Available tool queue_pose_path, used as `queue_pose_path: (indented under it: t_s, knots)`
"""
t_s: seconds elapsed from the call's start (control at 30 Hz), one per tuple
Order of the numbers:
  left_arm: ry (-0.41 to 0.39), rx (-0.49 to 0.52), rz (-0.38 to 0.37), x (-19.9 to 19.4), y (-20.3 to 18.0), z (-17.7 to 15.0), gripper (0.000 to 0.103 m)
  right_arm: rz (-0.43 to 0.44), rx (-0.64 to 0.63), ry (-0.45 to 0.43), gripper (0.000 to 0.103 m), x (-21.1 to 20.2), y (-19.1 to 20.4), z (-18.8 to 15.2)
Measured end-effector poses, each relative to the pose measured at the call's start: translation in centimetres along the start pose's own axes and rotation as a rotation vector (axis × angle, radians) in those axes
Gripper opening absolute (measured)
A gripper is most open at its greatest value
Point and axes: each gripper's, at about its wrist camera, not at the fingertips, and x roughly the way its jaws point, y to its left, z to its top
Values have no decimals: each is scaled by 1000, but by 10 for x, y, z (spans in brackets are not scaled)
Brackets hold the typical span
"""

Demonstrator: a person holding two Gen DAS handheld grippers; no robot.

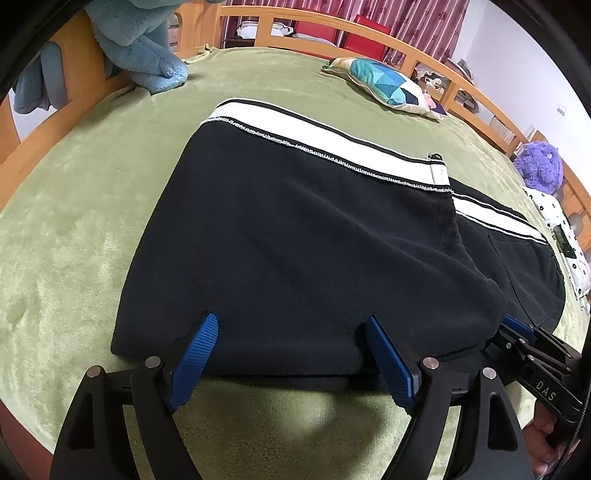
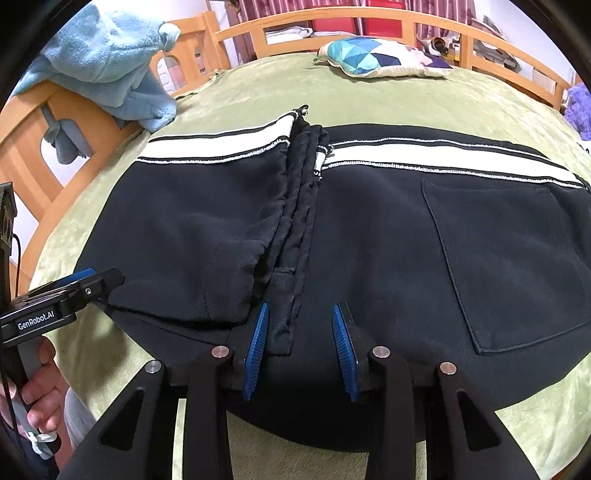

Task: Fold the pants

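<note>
Black pants (image 1: 295, 236) with a white side stripe (image 1: 317, 136) lie flat on a bed covered by a green blanket (image 1: 74, 229). The legs are folded over onto the upper part, so the hems sit across the middle of the garment, and the near edge of the fold faces both cameras.

The left gripper (image 1: 291, 336) is spread wide and released. Its blue fingers (image 1: 195, 350) rest at the near folded edge of the pants, one on each side of a broad stretch of cloth, without pinching it. In the right wrist view this same gripper (image 2: 88, 278) shows at the left edge, held by a hand (image 2: 40, 391).

The right gripper (image 2: 301, 321) stands partly apart at the near edge of the pants, astride the bunched hems (image 2: 295, 236). One blue finger (image 2: 256, 350) lies against the bunched cloth; whether the pair truly clamps it cannot be told. To its right is a back pocket (image 2: 506, 266).

Further back on the bed lie a pillow (image 1: 388, 86) with blue triangles, a light blue towel (image 1: 136, 40) draped over the wooden bed frame (image 1: 295, 22), and a purple plush toy (image 1: 539, 166) at the right edge. Red patterned curtains (image 1: 424, 22) hang behind the frame.
</note>
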Motion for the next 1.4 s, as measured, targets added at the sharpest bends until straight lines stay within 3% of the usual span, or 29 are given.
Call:
queue_pose_path:
  t_s: [0.37, 0.97, 1.4]
  knots:
    - [-14, 9, 20, 1, -3, -4, 84, -25, 25, 16, 36, 0, 2, 1]
    - [-7, -1, 52, 4, -5, -2, 86, 3, 26, 19, 36, -1, -1, -2]
    - [-15, 11, 23, -5, -3, -1, 89, 10, 22, 23, 36, -6, -1, -3]
